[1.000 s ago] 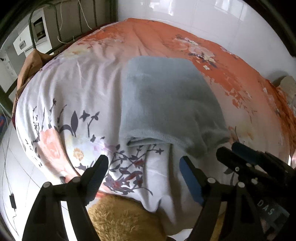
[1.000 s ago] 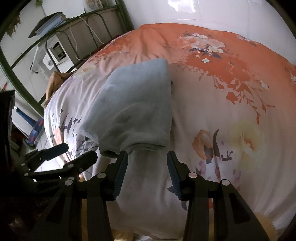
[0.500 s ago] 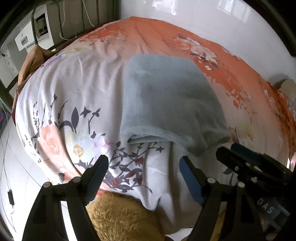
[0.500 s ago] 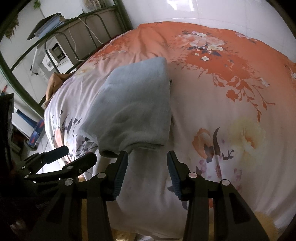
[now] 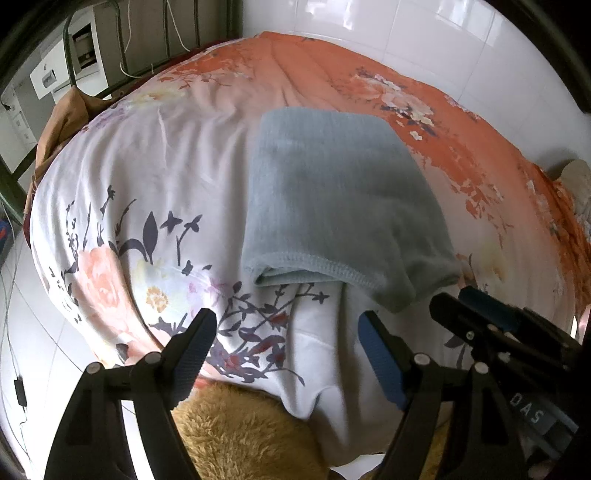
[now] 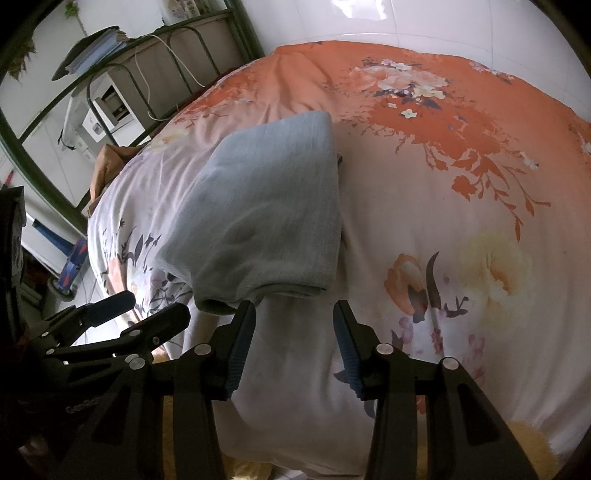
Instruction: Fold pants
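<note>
The grey-blue pants [image 5: 340,206] lie folded into a thick rectangle on the floral bed cover [image 5: 147,184]; they also show in the right wrist view [image 6: 266,218]. My left gripper [image 5: 286,350] is open and empty, hovering just short of the pants' near hemmed edge. My right gripper [image 6: 293,339] is open and empty, just short of the near right corner of the pants. The right gripper shows at the right in the left wrist view [image 5: 491,325], and the left gripper shows at the left in the right wrist view [image 6: 125,314].
The bed cover [image 6: 461,184] is white and orange with flowers. A tan fuzzy blanket [image 5: 236,432] hangs below the near edge. A green metal bed frame [image 6: 110,74] and white furniture [image 6: 107,107] stand at the far left. A tiled wall [image 6: 406,18] runs behind.
Both grippers have drifted slightly; the pants sit a little closer and larger in view. Both grippers stay open and the pants have not moved.
</note>
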`<state>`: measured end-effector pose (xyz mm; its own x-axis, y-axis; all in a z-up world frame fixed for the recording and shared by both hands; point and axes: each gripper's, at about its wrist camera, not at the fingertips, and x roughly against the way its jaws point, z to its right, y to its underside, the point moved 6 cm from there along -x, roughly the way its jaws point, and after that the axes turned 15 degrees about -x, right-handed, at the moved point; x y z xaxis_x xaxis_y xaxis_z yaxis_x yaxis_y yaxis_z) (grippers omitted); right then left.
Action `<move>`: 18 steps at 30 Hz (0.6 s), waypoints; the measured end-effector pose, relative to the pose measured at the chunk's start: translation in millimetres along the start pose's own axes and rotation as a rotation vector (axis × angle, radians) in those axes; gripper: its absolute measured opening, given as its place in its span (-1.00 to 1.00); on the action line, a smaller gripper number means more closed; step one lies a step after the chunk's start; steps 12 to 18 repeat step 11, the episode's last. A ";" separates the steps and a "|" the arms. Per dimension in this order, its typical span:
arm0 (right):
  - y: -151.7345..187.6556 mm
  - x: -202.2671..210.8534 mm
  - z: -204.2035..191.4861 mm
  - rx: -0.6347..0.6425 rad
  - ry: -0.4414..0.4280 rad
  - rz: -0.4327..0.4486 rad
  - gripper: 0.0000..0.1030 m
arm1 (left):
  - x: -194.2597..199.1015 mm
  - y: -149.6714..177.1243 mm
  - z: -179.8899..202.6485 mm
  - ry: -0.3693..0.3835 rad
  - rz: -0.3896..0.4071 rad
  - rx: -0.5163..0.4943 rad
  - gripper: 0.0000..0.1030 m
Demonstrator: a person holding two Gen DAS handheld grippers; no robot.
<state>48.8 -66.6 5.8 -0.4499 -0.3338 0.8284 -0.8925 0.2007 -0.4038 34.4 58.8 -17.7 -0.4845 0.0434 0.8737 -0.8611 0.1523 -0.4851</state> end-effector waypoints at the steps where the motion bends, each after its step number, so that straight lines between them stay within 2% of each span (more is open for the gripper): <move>1: 0.3 0.0 -0.3 -0.001 -0.001 0.000 -0.14 | -0.1 0.0 0.1 0.000 0.000 0.000 0.60; 18: -0.1 -0.2 0.0 -0.009 -0.007 0.001 -0.14 | -0.1 0.6 0.6 0.001 -0.001 -0.002 0.60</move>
